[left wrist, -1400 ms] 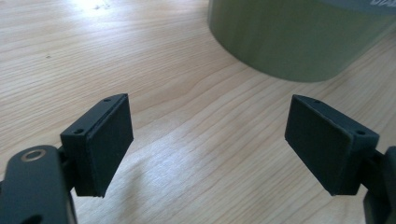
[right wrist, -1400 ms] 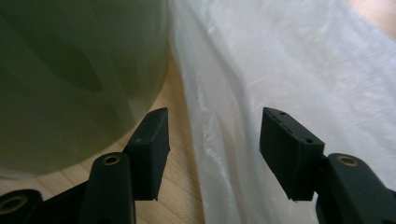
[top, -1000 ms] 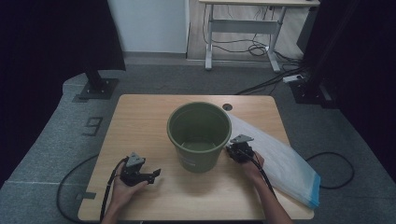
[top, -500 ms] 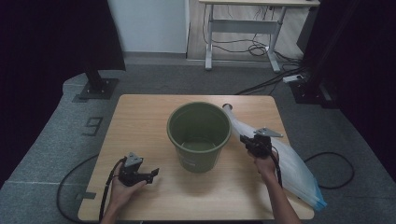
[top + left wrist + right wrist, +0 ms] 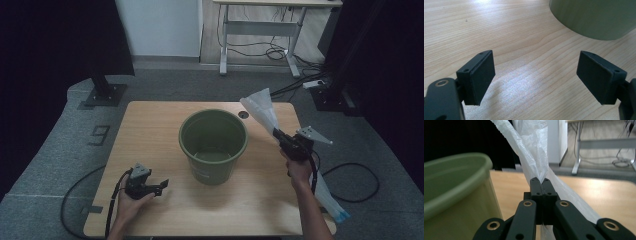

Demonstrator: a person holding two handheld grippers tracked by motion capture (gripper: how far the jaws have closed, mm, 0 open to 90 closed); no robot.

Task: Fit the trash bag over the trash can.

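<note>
From above: right gripper point(image 5: 276, 133) clamped on white plastic bag point(image 5: 262, 110), bag's top lifted beside green bucket point(image 5: 213, 145), tail trailing over table point(image 5: 150, 125) edge. Left gripper point(image 5: 161, 184) resting near the front edge, jaws apart, holding nothing.

Along the left gripper: pads wide apart over bare wood, bucket wall point(image 5: 594, 17) ahead.

Along the right gripper: jaws pinched together on a fold of bag point(image 5: 534, 147), bucket rim point(image 5: 456, 170) alongside.

Judged: bag picked up; opening it and lining the bucket not yet done.
</note>
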